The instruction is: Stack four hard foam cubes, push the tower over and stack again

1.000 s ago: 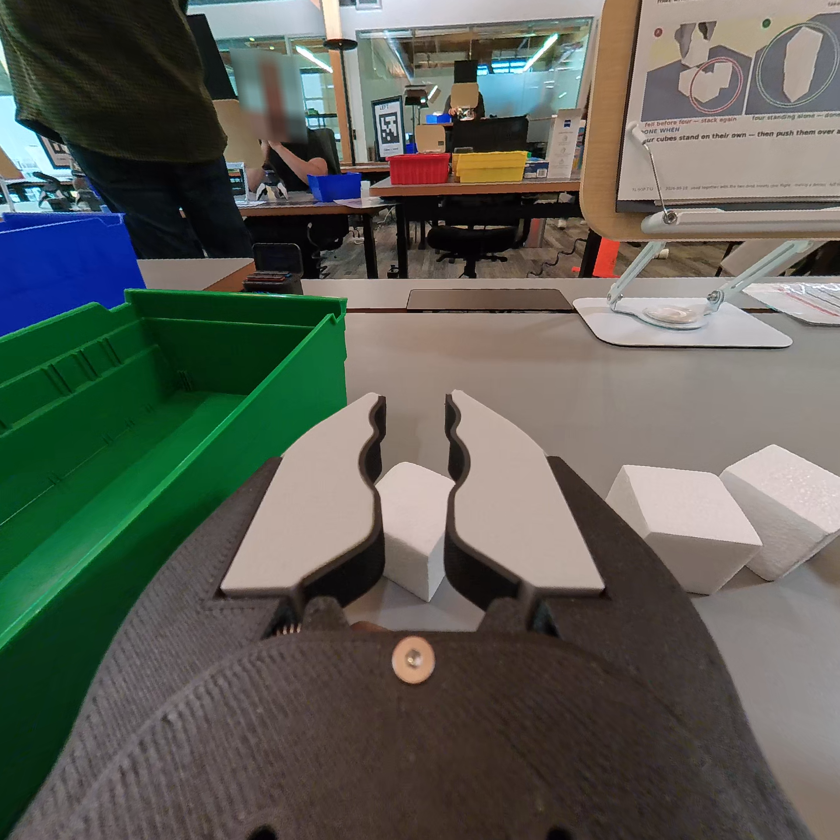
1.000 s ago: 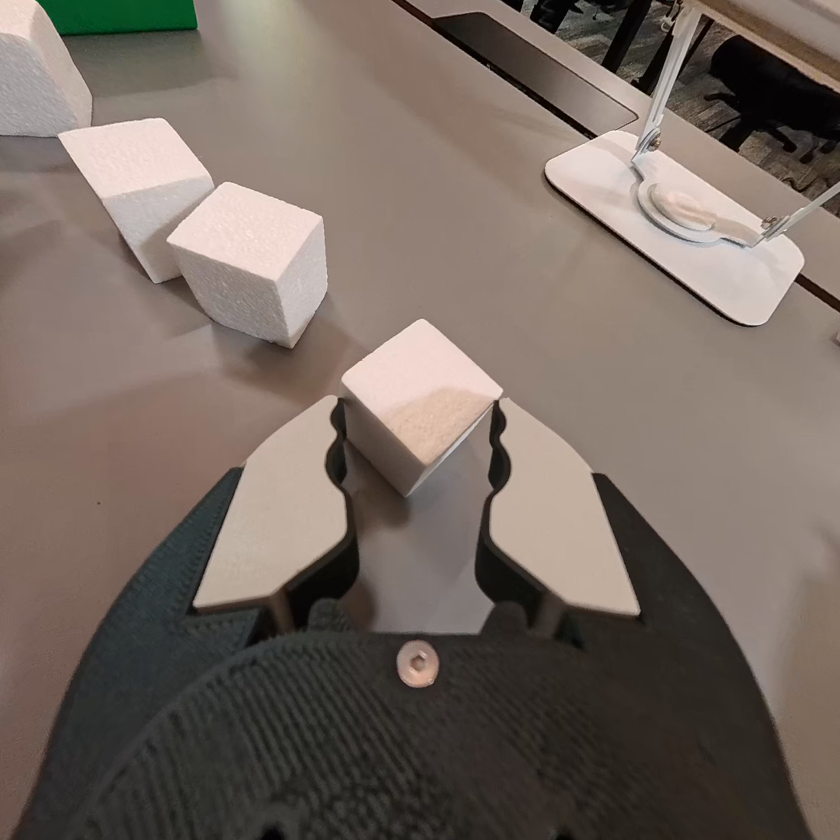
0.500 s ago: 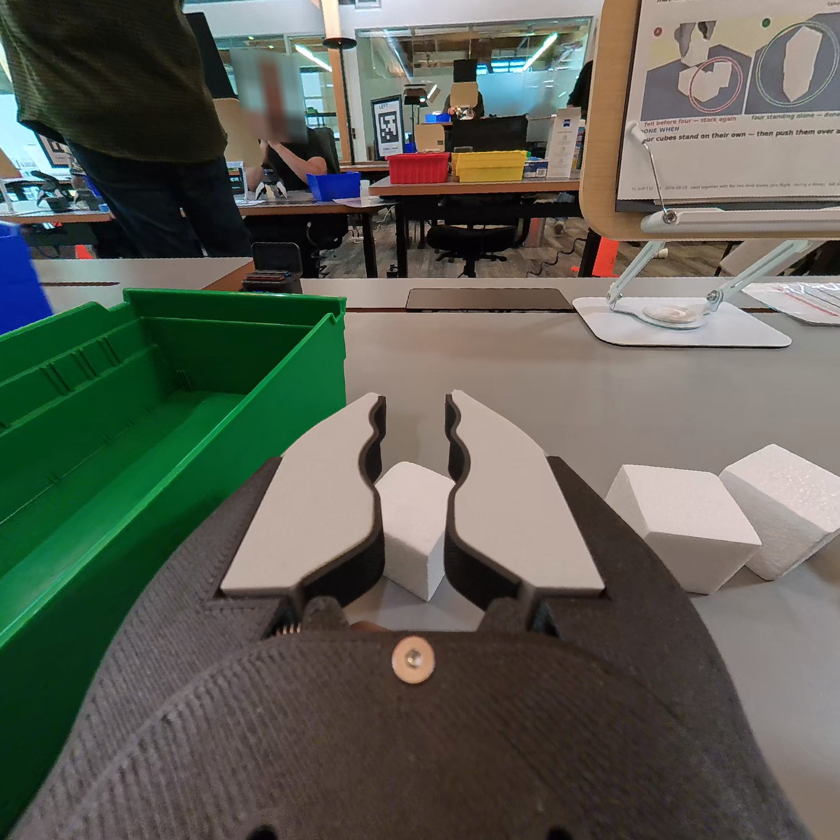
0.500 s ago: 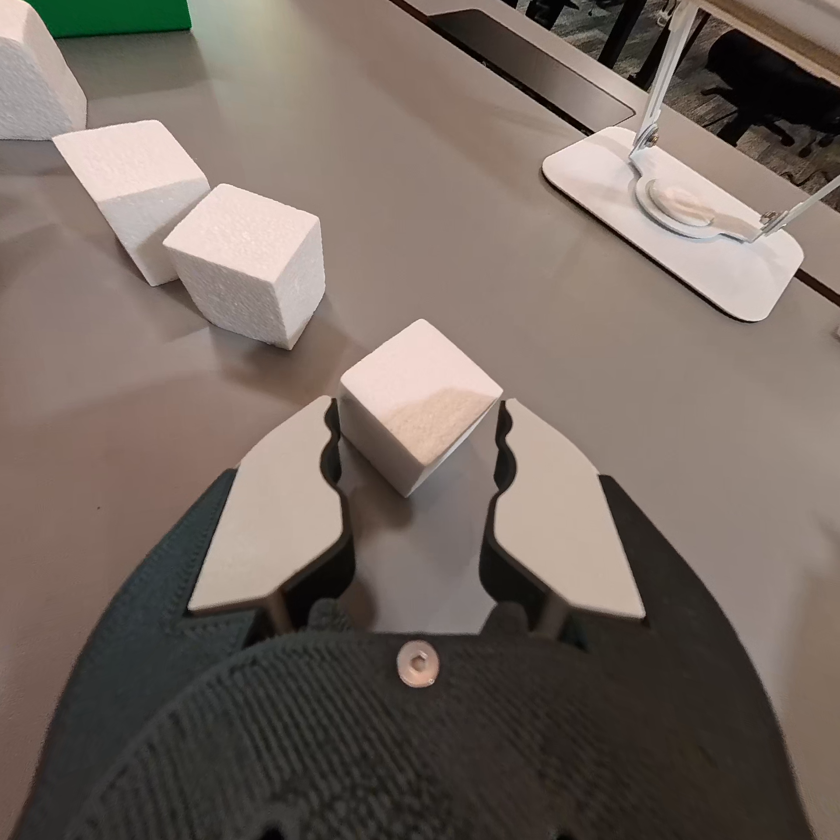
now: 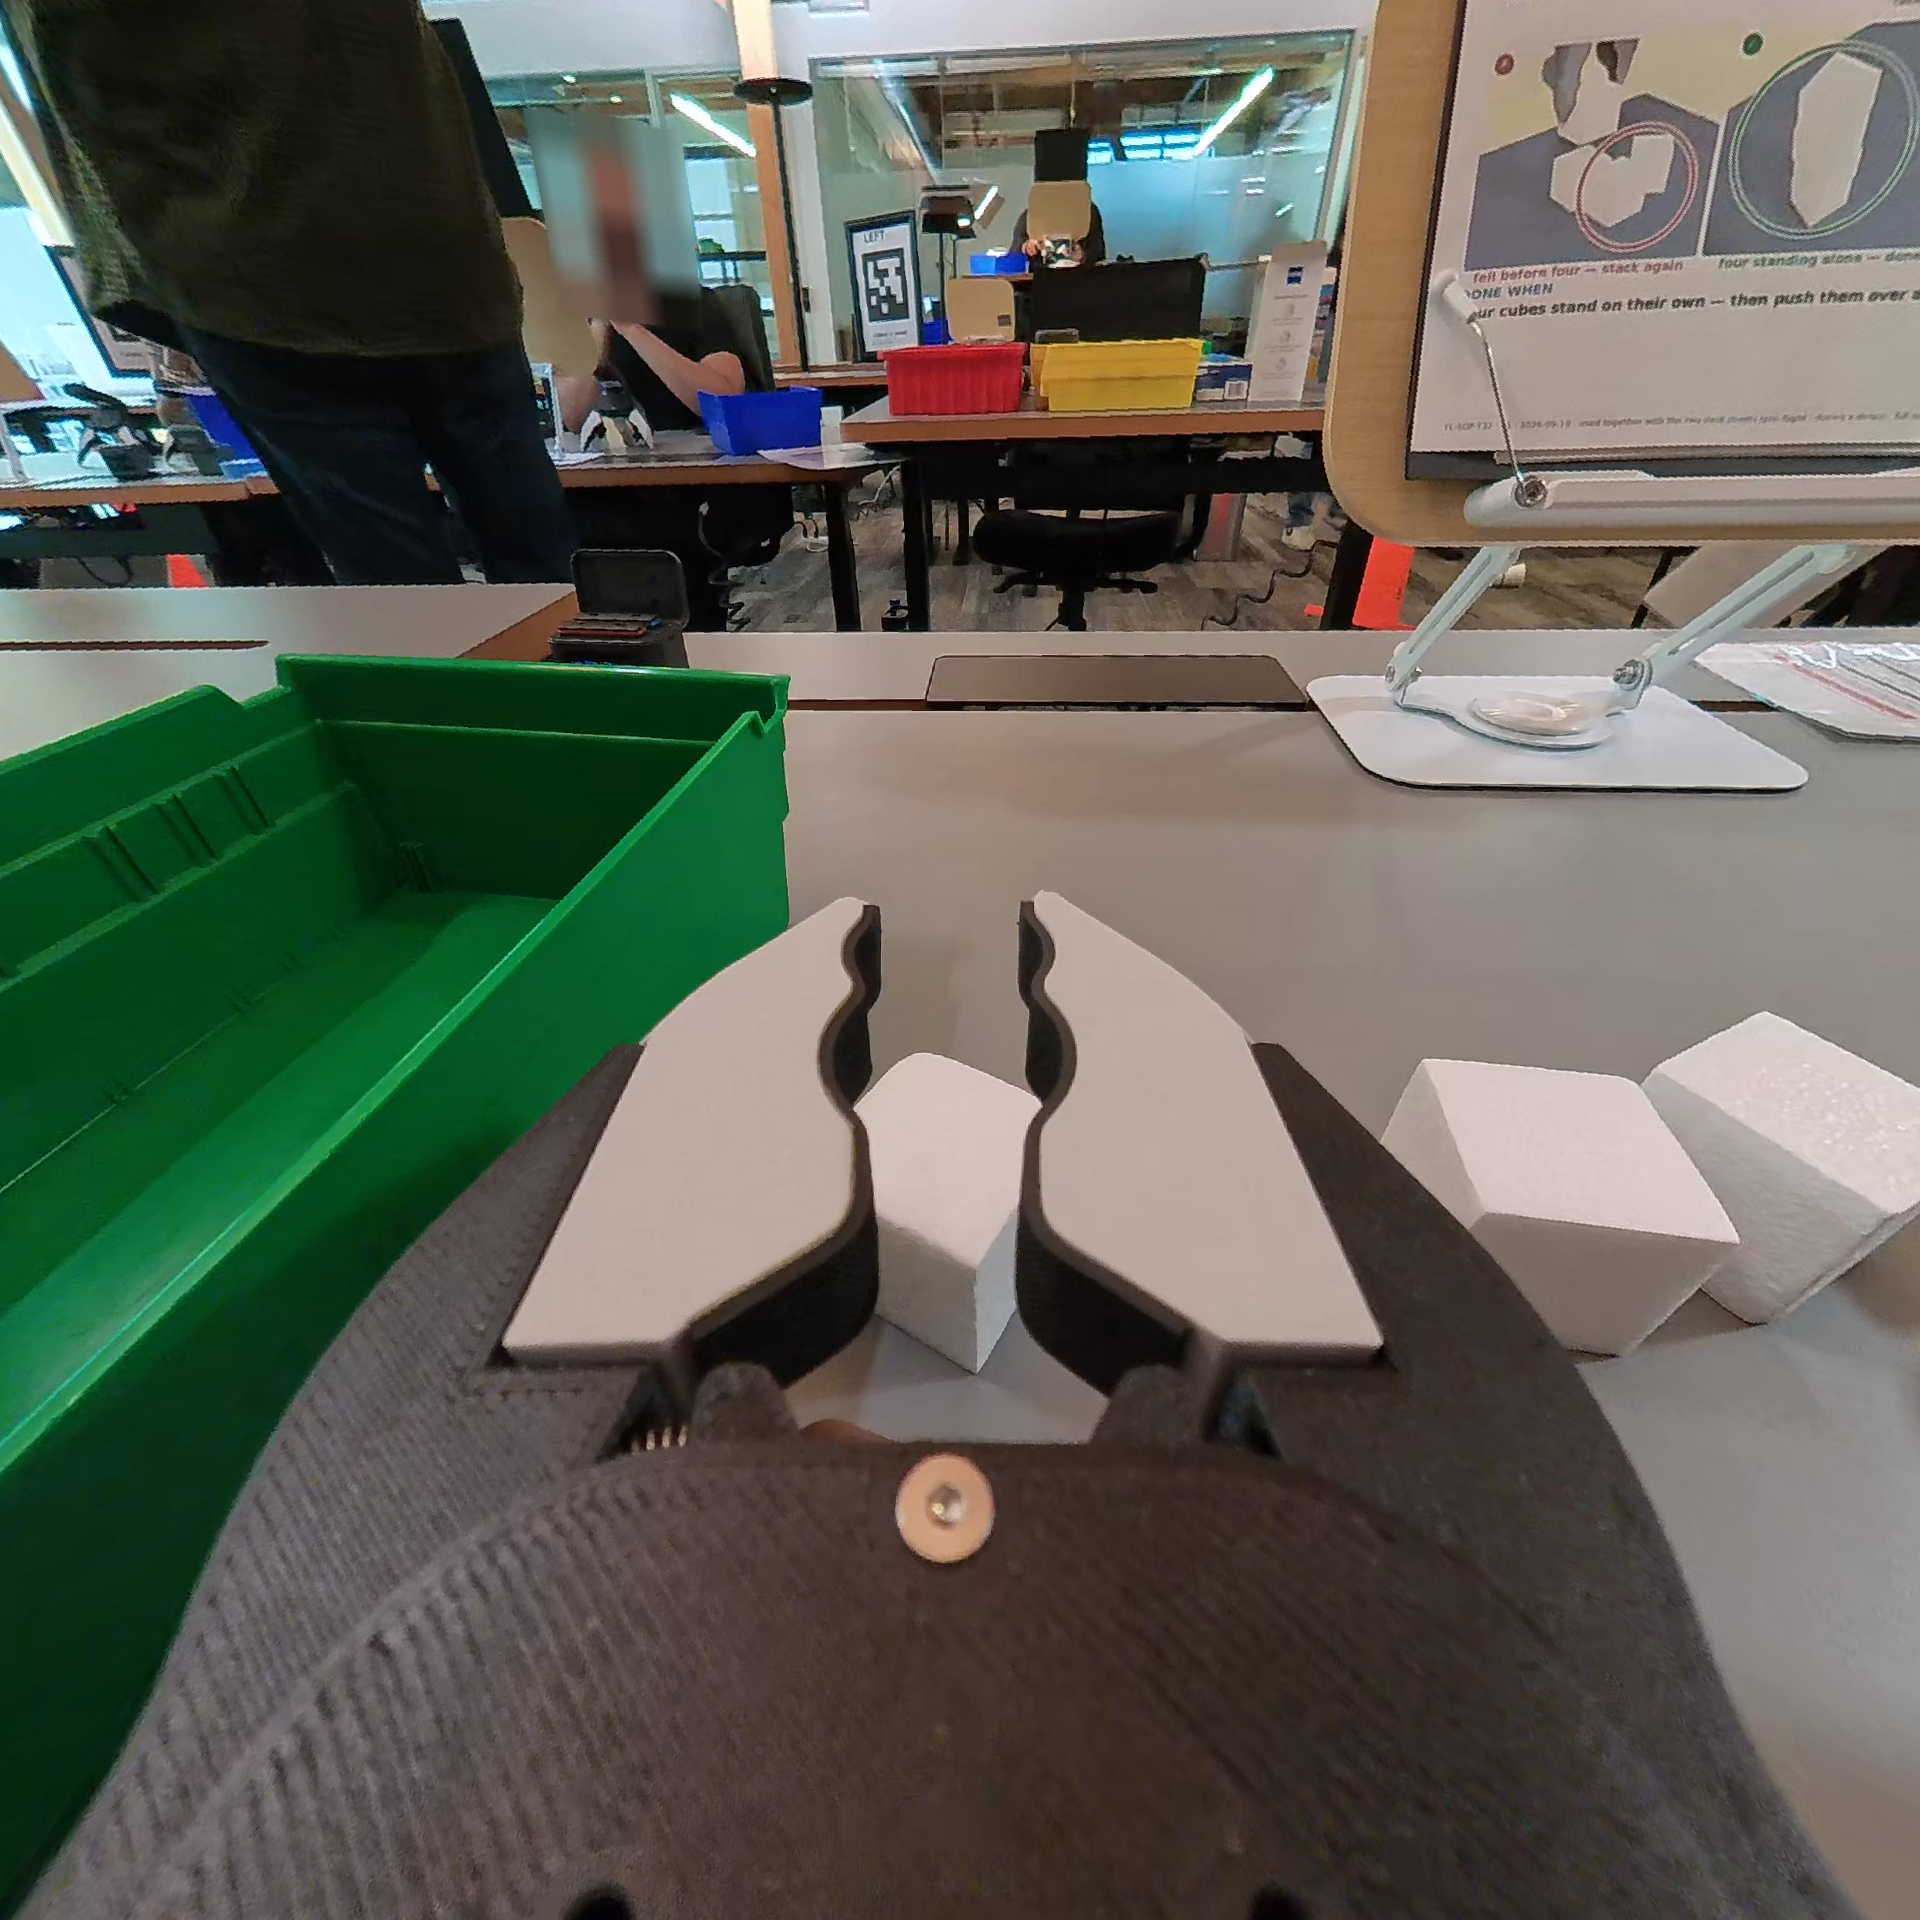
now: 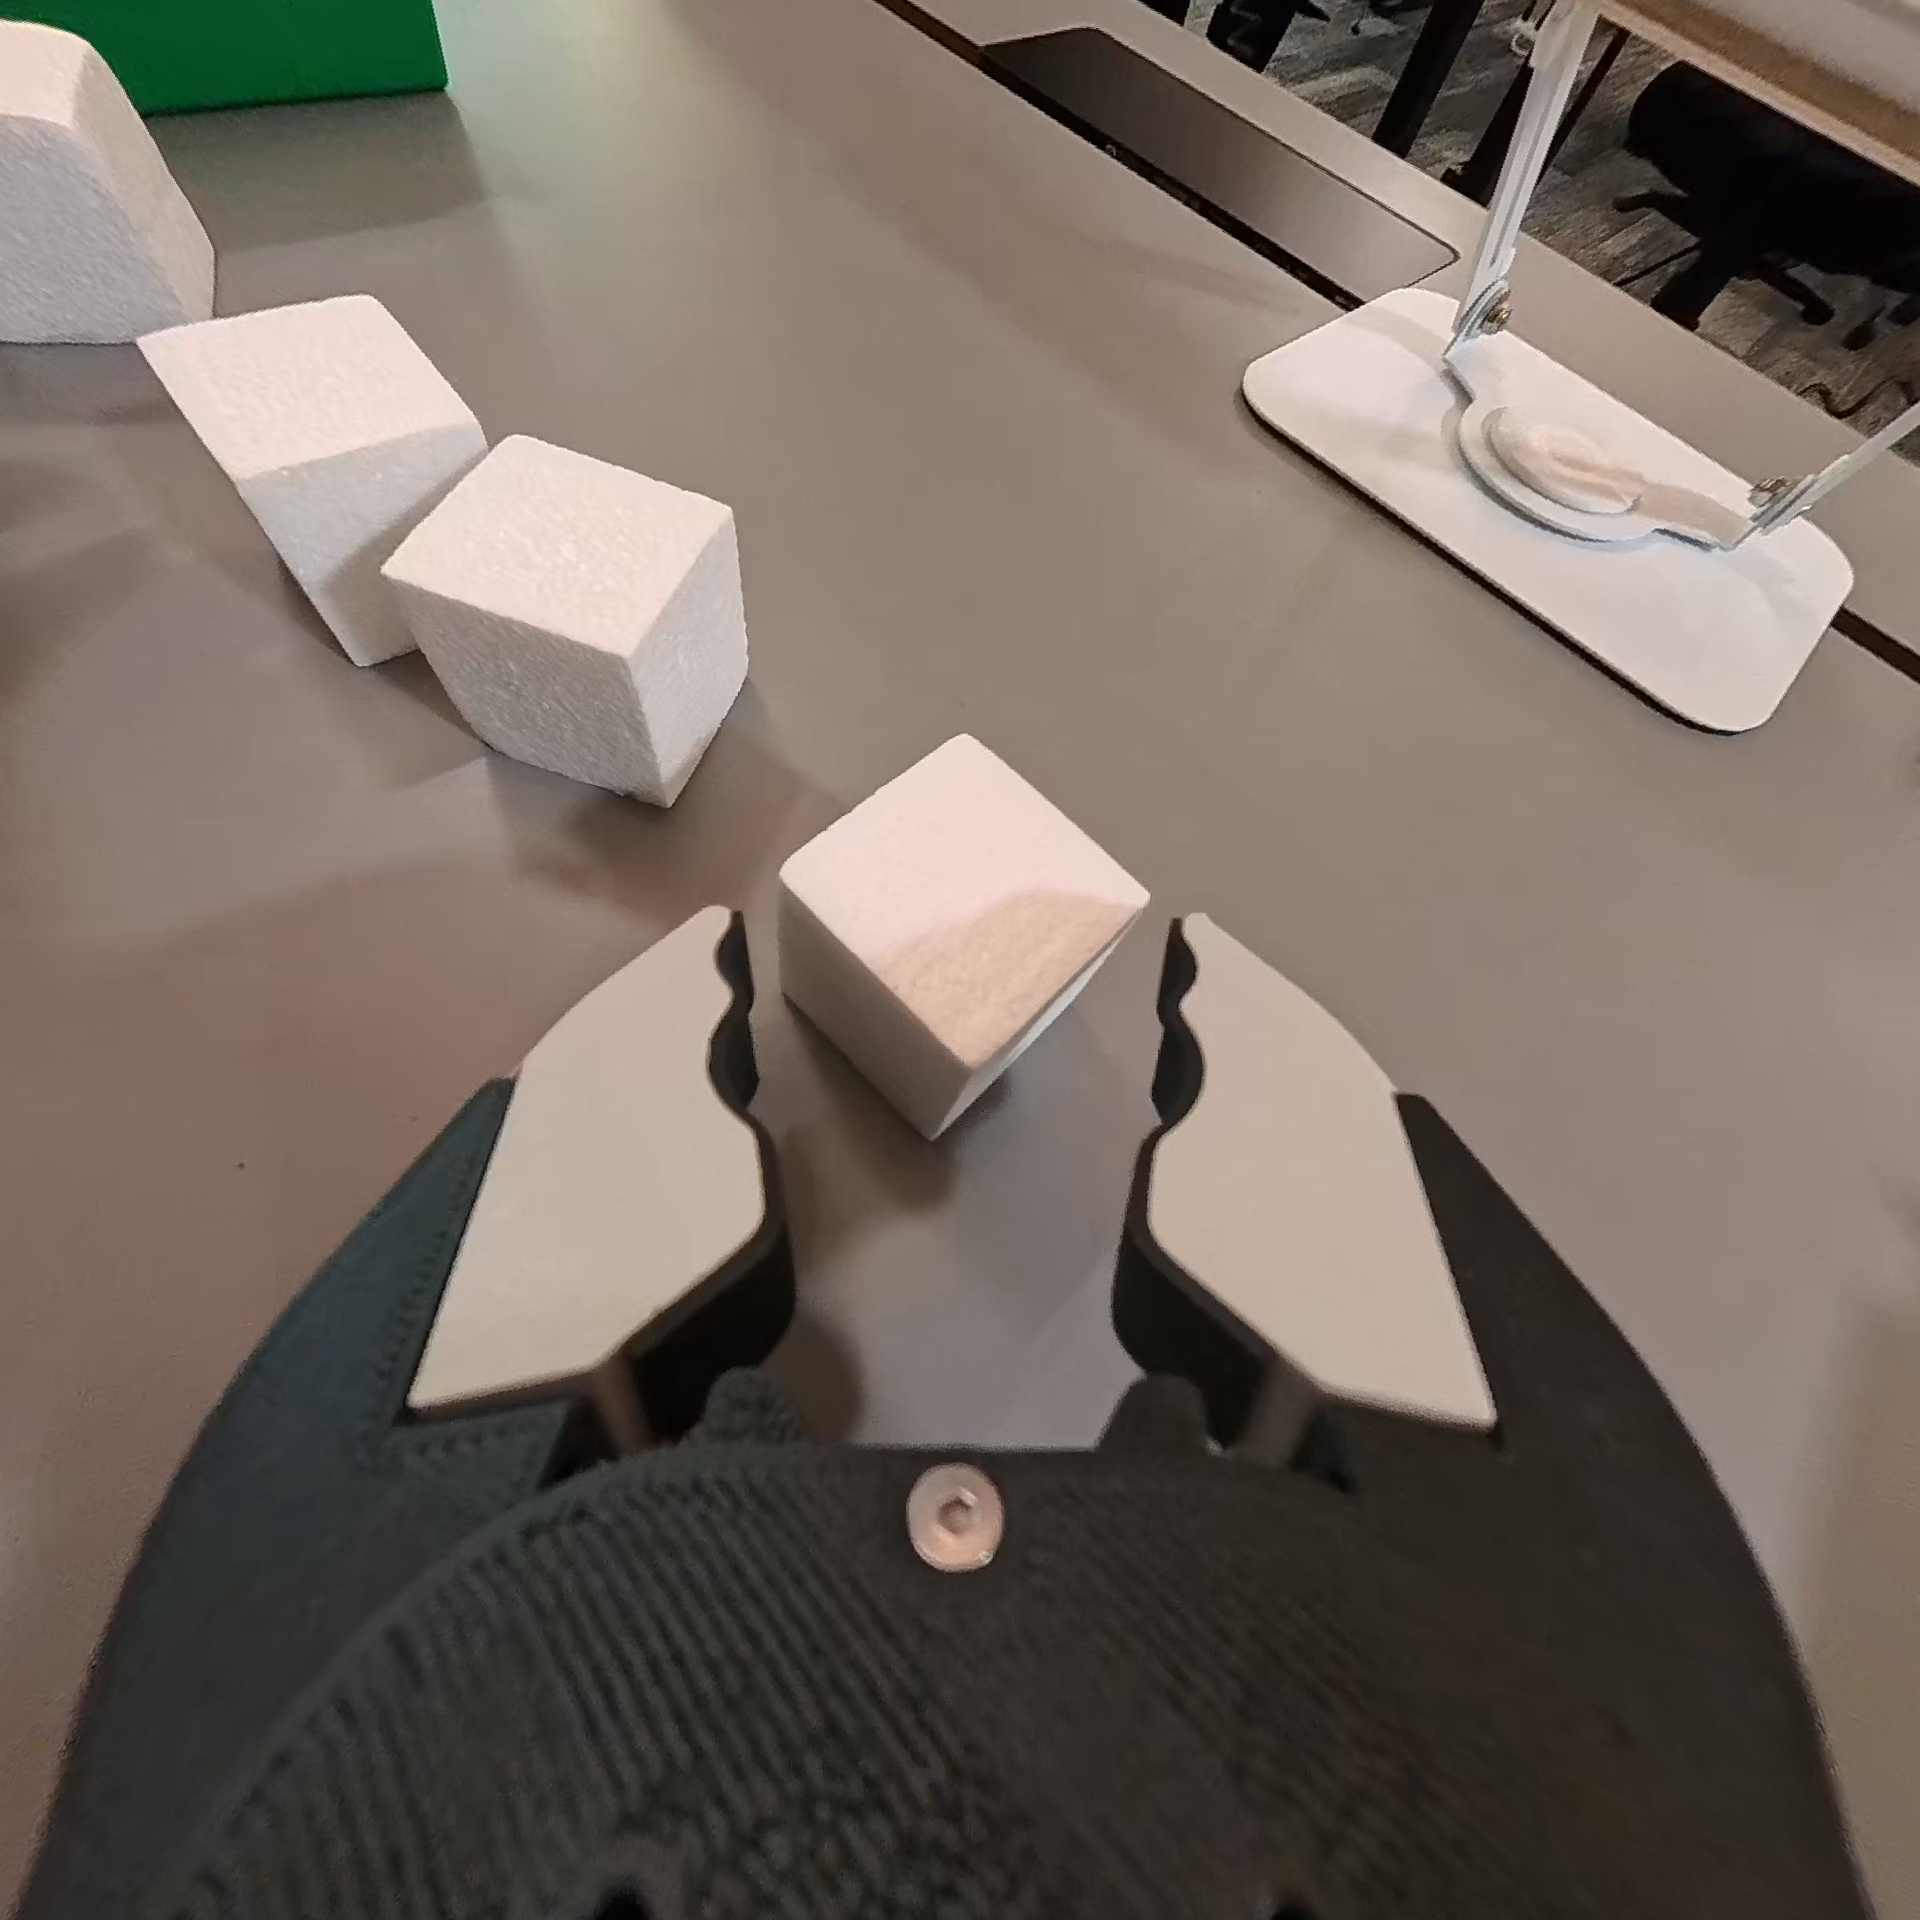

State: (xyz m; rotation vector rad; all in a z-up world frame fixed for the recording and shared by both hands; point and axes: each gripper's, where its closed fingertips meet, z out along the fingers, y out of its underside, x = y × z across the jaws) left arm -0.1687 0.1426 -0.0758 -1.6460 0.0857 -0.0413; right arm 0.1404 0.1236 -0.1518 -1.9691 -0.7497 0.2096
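Foam cube (image 5: 951, 1205) sits clamped between the left gripper (image 5: 949, 925) jaws, beside a green bin (image 5: 312, 935) on the grey bench (image 5: 1299, 883). Right gripper (image 6: 956, 940) jaws stand open around another foam cube (image 6: 951, 914) resting on the bench, not touching it; two more cubes (image 6: 582, 613) lie nearby, touching each other.

Left gripper (image 5: 948, 925) hides most of its cube (image 5: 940, 1205); beside the green bin (image 6: 291, 52), the end cube (image 6: 73, 208) runs off-frame.
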